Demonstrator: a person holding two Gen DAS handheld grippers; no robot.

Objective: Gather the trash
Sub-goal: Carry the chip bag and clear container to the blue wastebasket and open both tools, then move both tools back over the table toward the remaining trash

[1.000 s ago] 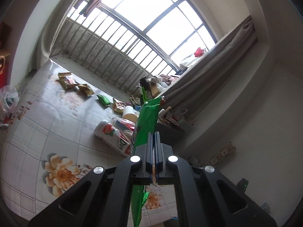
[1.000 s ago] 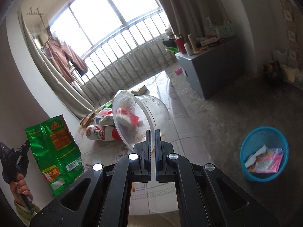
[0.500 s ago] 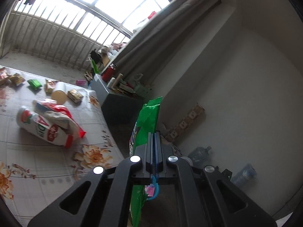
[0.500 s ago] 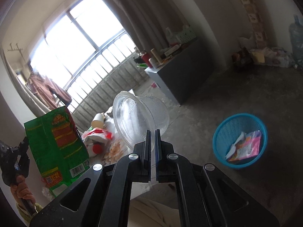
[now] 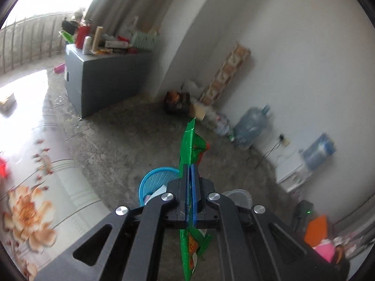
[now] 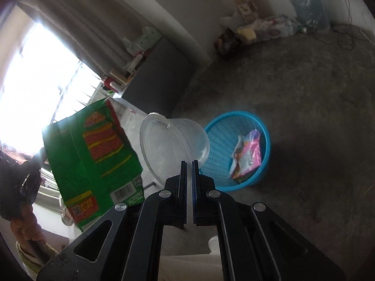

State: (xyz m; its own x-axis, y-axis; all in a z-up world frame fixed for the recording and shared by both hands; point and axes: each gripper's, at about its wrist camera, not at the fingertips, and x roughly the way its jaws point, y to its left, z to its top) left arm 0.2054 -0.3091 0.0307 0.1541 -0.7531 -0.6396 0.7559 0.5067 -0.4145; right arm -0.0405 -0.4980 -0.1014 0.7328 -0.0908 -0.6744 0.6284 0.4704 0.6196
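Observation:
My left gripper [image 5: 191,171] is shut on a green snack bag [image 5: 192,145], held edge-on in the air above the blue basket [image 5: 156,178]. In the right wrist view the same green bag [image 6: 93,149] hangs at the left, with the left gripper [image 6: 35,161] at its edge. My right gripper [image 6: 189,164] is shut on the rim of a clear plastic container [image 6: 173,147], held in the air just left of the blue basket [image 6: 262,171]. The basket holds a pink and white wrapper [image 6: 246,157].
A grey cabinet [image 5: 105,75] piled with bottles and boxes stands by the curtain. Water jugs [image 5: 250,126], cartons and loose litter line the white wall. A flowered floor mat [image 5: 35,187] lies at the left. The concrete floor surrounds the basket.
Both grippers have swung right, away from the window and mat litter, toward the blue basket. The basket now lies just beneath the green bag and beside the clear container.

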